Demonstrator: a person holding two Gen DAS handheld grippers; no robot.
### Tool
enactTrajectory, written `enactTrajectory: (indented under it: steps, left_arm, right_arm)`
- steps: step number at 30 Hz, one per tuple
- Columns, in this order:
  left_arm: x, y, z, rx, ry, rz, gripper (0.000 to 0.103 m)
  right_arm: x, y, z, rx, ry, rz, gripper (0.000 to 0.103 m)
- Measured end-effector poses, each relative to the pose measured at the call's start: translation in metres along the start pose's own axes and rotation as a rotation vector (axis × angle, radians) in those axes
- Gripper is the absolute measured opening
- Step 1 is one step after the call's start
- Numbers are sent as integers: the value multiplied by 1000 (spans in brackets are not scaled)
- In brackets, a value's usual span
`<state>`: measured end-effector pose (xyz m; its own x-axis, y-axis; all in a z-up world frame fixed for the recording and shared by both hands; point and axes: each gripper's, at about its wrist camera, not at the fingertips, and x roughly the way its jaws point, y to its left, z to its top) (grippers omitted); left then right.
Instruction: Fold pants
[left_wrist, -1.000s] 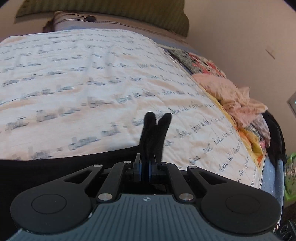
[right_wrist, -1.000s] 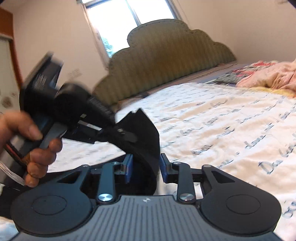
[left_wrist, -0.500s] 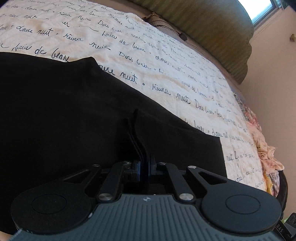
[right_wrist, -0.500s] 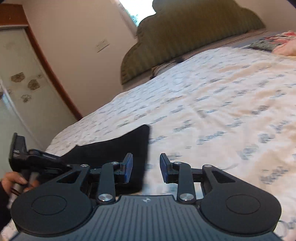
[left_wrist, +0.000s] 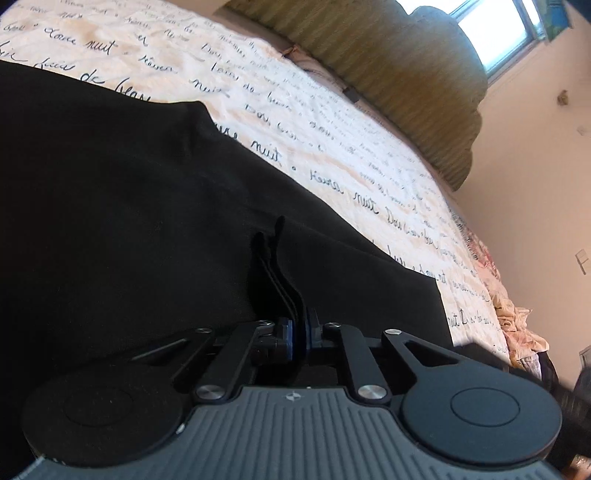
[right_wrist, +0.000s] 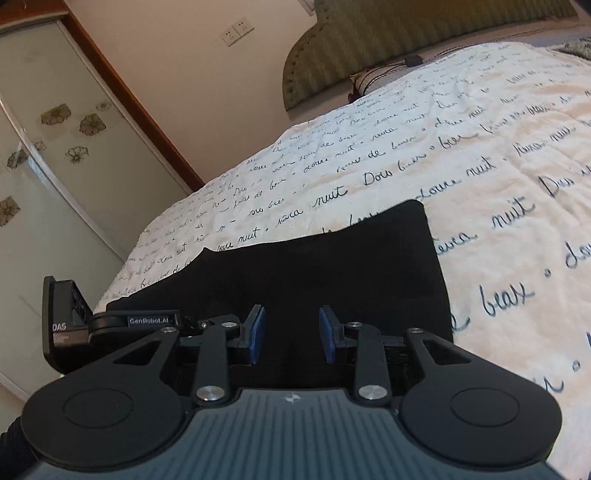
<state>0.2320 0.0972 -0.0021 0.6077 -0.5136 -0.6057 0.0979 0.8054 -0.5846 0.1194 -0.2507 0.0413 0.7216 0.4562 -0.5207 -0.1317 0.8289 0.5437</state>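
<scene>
The black pants (left_wrist: 155, 206) lie folded flat on the cream bedspread with script writing (left_wrist: 332, 122). My left gripper (left_wrist: 297, 332) is shut on an edge of the pants, and a pinched fold of fabric sticks up between its pads. In the right wrist view the pants (right_wrist: 332, 258) lie just ahead, their squared end towards the headboard. My right gripper (right_wrist: 291, 334) is open and empty, low over the near edge of the pants. The left gripper (right_wrist: 147, 321) shows at the left, beside the same near edge.
A green padded headboard (right_wrist: 406, 40) stands at the far end of the bed. A heap of pink and patterned clothes (left_wrist: 513, 317) lies at the bed's right side. A wardrobe with flowered glass doors (right_wrist: 55, 155) stands by the left edge. A cable (right_wrist: 391, 70) lies near the headboard.
The pants came down from mid-air and now lie flat on the bed. My right gripper let go of them and is open. The left gripper kept its hold and lowered.
</scene>
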Motion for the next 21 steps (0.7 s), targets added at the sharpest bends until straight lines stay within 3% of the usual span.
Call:
enactTrajectory:
  steps: [4, 9, 12, 16, 21]
  left_arm:
    - [-4, 0, -14, 40, -70, -22, 15]
    - [-6, 1, -16, 21, -72, -39, 15]
    - [-7, 2, -19, 16, -76, -43, 14]
    - [-18, -7, -22, 39, -87, 8, 12]
    - [-26, -9, -30, 45, -109, 13, 11]
  right_arm:
    - [35, 13, 25, -56, 54, -60, 31]
    - [79, -1, 36, -60, 127, -161, 30]
    - [78, -20, 28, 24, 100, -93, 30]
    - [53, -30, 33, 168, 67, -37, 31]
    - [41, -16, 50, 150, 27, 61, 31]
